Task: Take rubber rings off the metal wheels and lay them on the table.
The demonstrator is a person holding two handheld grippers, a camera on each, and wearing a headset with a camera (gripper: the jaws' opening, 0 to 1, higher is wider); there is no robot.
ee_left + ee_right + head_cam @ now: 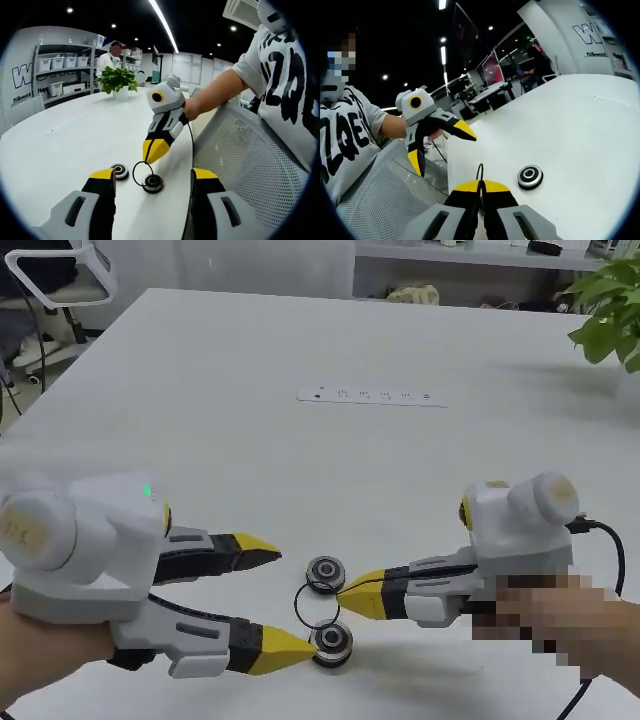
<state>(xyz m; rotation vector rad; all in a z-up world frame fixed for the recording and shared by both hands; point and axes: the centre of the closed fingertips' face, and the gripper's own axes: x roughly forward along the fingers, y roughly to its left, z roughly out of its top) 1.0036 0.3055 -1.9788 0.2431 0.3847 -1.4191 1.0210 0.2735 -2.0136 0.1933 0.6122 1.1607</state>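
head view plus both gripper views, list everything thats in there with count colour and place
metal wheels: two, silver with dark rims, on the table between the grippers; the near one sits by the left gripper's lower finger
rubber ring: one, black, looped between the wheels
power strip: one, white, mid table
plant: one, green, far right table edge
table: one, white
office chair: one, white frame, beyond the far left corner
mesh chair: one, pale grey, beside the table
shelves: one unit, white with bins, background
left gripper: one, white, yellow-tipped fingers open
right gripper: one, white, yellow-tipped fingers shut on the ring
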